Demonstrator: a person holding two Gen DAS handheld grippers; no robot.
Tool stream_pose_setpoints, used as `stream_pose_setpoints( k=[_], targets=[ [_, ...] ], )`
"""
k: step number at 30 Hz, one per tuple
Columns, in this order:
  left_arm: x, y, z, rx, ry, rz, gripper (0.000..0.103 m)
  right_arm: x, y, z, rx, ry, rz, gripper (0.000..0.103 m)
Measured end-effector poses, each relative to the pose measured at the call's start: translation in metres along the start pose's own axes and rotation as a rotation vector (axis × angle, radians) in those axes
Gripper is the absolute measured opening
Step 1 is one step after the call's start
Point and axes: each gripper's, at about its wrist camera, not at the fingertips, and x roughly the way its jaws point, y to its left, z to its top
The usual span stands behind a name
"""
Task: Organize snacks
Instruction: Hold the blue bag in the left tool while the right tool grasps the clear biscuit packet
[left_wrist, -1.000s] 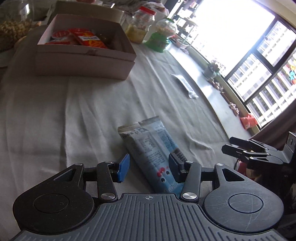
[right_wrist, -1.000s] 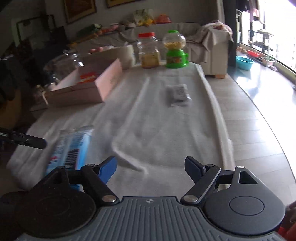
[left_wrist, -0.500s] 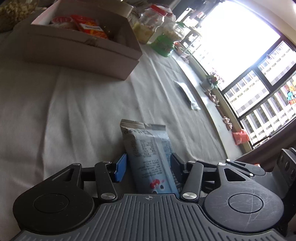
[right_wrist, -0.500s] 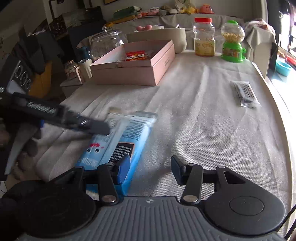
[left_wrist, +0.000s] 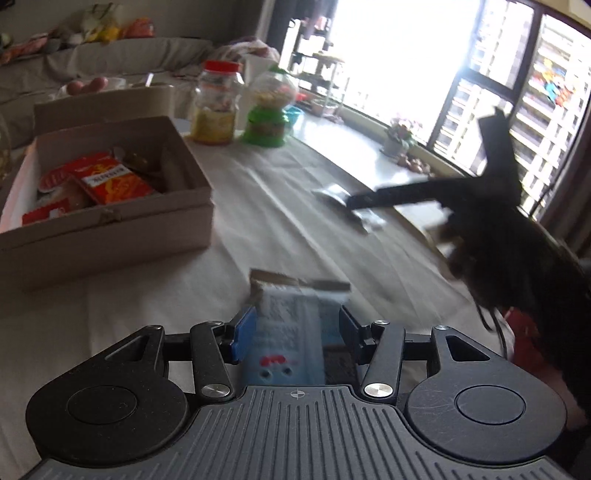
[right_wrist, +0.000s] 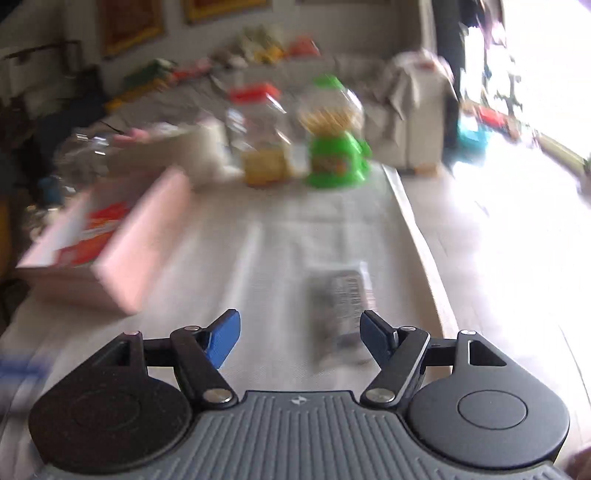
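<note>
My left gripper (left_wrist: 293, 330) is shut on a light blue snack packet (left_wrist: 286, 332) and holds it just above the white tablecloth. A pink box (left_wrist: 110, 225) with red snack packs stands ahead to the left. My right gripper (right_wrist: 299, 338) is open and empty, just short of a dark snack packet (right_wrist: 338, 306) lying on the cloth near the table's right edge. That packet (left_wrist: 341, 201) and the right gripper's arm also show in the left wrist view. The pink box (right_wrist: 147, 251) lies left in the blurred right wrist view.
A red-lidded jar (left_wrist: 218, 103) and a green candy dispenser (left_wrist: 269, 110) stand at the table's far end. A second cardboard box (left_wrist: 103, 107) stands behind the pink one. The table's right edge (right_wrist: 417, 236) drops to the floor by the windows.
My left gripper has closed on the blue packet and lifted it, tilting up toward the box. My right gripper has swung right and forward to the dark packet.
</note>
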Motion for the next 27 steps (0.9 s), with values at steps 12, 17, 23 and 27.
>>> stream_pose_setpoints(
  k=[12,17,23,27],
  targets=[
    [0.022,-0.049,-0.032,0.271,0.055,0.124,0.056,-0.022,0.041,-0.065,-0.099,0.014,-0.003,0.044],
    [0.033,-0.054,-0.027,0.317,0.053,0.191,0.060,-0.052,0.045,-0.099,-0.082,-0.059,0.006,0.045],
    [0.043,-0.063,-0.026,0.324,0.088,0.161,0.089,-0.054,0.026,-0.097,0.019,-0.083,0.042,0.058],
    [0.038,-0.061,-0.025,0.286,0.054,0.128,0.089,-0.054,0.026,-0.101,0.022,-0.092,0.047,0.061]
  ],
)
